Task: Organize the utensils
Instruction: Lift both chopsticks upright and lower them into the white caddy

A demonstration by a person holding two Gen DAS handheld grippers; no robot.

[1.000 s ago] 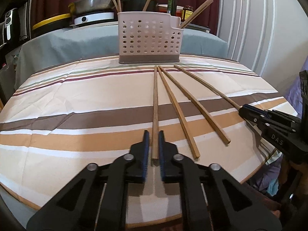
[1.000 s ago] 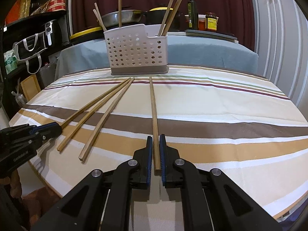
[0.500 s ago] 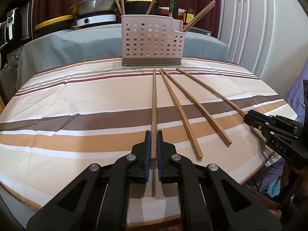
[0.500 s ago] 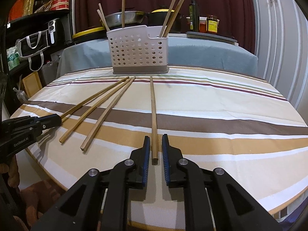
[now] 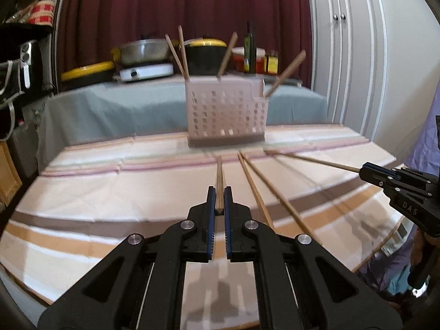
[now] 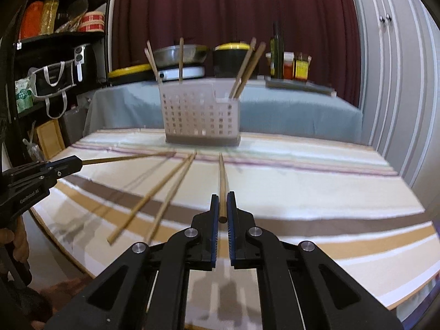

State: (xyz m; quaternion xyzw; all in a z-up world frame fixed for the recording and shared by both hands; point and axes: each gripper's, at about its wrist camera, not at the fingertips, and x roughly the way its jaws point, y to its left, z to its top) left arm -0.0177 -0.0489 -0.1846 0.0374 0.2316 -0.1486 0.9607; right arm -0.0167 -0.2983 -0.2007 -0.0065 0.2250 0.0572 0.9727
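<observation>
A white perforated utensil basket [image 5: 225, 112] [image 6: 200, 115] stands at the far side of the striped table, with several wooden chopsticks leaning in it. My left gripper [image 5: 219, 192] is shut on the near end of one chopstick [image 5: 219, 170], which points at the basket. In the right wrist view the left gripper [image 6: 74, 162] appears at the left edge with that stick [image 6: 123, 158]. My right gripper [image 6: 223, 199] is shut on another chopstick [image 6: 222, 178]; the right gripper [image 5: 365, 169] also shows in the left wrist view. Two loose chopsticks [image 5: 258, 192] [image 6: 156, 195] lie on the cloth between the held ones.
Behind the table is a grey-covered counter [image 5: 137, 104] with pots, a hot plate and bottles. A dark shelf with bags [image 6: 55, 77] stands at the left and white cabinet doors [image 5: 346, 55] at the right. The table's near edge [image 6: 398, 302] curves close below the grippers.
Both grippers have risen and tilted with a chopstick each, lifting the sticks' near ends off the cloth. The right gripper's pads have drawn in on its stick. Two chopsticks stay lying on the cloth.
</observation>
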